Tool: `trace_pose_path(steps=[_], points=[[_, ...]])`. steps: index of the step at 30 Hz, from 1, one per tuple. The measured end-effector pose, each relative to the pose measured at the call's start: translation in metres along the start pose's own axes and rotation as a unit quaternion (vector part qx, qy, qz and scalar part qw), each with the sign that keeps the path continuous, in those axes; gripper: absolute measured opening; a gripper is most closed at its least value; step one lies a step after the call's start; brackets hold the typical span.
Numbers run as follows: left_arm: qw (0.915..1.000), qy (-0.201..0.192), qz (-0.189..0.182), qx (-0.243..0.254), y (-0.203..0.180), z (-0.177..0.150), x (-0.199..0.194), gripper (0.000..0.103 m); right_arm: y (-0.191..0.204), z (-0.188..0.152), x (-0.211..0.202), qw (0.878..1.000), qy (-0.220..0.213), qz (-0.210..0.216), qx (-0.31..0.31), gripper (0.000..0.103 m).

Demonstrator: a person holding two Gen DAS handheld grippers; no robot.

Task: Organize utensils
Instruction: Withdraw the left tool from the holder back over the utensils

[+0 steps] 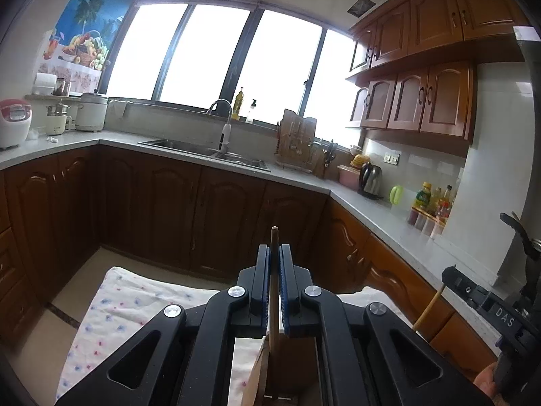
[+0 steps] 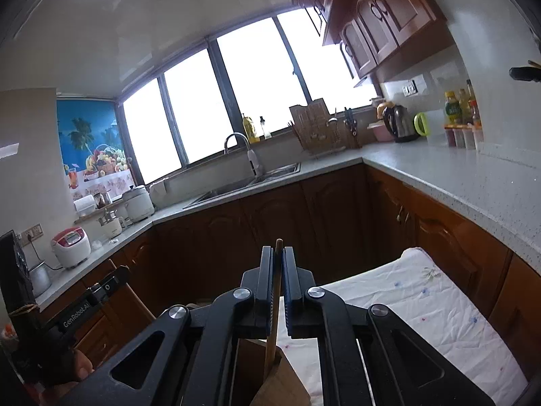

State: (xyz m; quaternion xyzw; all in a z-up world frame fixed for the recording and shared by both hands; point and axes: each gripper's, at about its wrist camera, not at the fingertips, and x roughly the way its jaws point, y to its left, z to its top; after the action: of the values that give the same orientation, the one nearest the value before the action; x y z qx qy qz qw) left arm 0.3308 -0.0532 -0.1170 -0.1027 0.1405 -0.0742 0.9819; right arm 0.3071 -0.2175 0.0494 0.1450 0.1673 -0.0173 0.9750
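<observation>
In the left wrist view my left gripper [image 1: 274, 248] is shut on a thin wooden utensil handle [image 1: 274, 304] that stands upright between the blue pads. Its tip pokes out above the fingers and its lower end reaches down into a brown cardboard holder [image 1: 257, 375]. My right gripper [image 2: 278, 250] is likewise shut on a second upright wooden handle [image 2: 273, 331], whose lower end enters the same kind of brown holder [image 2: 282, 385]. Each gripper shows at the edge of the other's view: the right one [image 1: 471, 291] and the left one [image 2: 103, 287].
The holder stands on a table under a white floral cloth [image 1: 135, 308] [image 2: 422, 308]. Dark wooden cabinets and a grey counter [image 2: 439, 172] wrap around it, with a sink [image 1: 206, 150], kettle [image 1: 370, 177], bottles [image 1: 429, 203] and rice cooker [image 1: 13, 121]. A person's hand [image 2: 81, 368] holds the left gripper.
</observation>
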Motion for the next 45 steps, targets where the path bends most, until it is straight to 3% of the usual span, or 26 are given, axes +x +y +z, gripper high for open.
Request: trace_pose_path(steps=[2,4,6,7,8,9,10,11,12,14,17,22,31,45], points=[[0.9999,0.009,-0.007,-0.004,0.003,0.005,0.004,0.004,-0.001,-0.001,0.002,1.0,0.008,0.002,0.005,0.007],[0.9999,0.015,-0.007,-0.004,0.01,0.058,0.021,0.004,-0.003,0.0,0.002,1.0,0.012,0.001,0.012,0.01],[0.9997,0.023,-0.006,0.001,0.016,0.075,0.026,0.009,-0.006,0.002,0.001,1.0,0.014,0.003,0.017,0.011],[0.9996,0.026,-0.006,0.003,0.015,0.081,0.027,0.016,-0.008,0.002,0.001,1.0,0.016,0.005,0.02,0.015],[0.9996,0.028,-0.005,0.002,0.014,0.086,0.026,0.025,-0.009,0.003,-0.001,1.0,0.017,0.007,0.024,0.03],[0.9997,0.025,-0.006,0.0,0.015,0.088,0.023,0.027,-0.011,0.004,-0.003,0.999,0.016,0.011,0.03,0.041],[0.9997,0.022,-0.006,-0.002,0.015,0.09,0.019,0.03,-0.013,0.005,-0.007,0.999,0.013,0.015,0.037,0.062],[0.9997,0.022,-0.01,-0.004,0.016,0.092,0.014,0.035,-0.014,0.005,-0.011,0.999,0.009,0.018,0.042,0.071],[0.9996,0.024,-0.01,-0.006,0.016,0.092,0.01,0.041,-0.015,0.006,-0.016,0.999,0.005,0.021,0.047,0.073],[0.9996,0.026,-0.004,-0.009,0.019,0.088,0.0,0.071,-0.017,0.007,-0.025,0.998,0.006,0.027,0.059,0.077],[0.9993,0.028,0.012,-0.02,0.029,0.084,-0.026,0.089,-0.023,0.004,-0.043,0.996,0.011,0.046,0.077,0.088],[0.9978,0.058,0.012,-0.028,0.04,0.074,-0.069,0.091,-0.027,-0.008,-0.084,0.995,0.024,0.057,0.076,0.094],[0.993,0.107,0.019,-0.046,0.051,0.06,-0.139,0.091,-0.026,-0.04,-0.15,0.997,0.046,0.033,0.05,0.095],[0.9888,0.141,0.027,-0.039,0.057,0.061,-0.202,0.091,-0.009,-0.08,-0.197,0.997,0.073,0.007,0.006,0.095]])
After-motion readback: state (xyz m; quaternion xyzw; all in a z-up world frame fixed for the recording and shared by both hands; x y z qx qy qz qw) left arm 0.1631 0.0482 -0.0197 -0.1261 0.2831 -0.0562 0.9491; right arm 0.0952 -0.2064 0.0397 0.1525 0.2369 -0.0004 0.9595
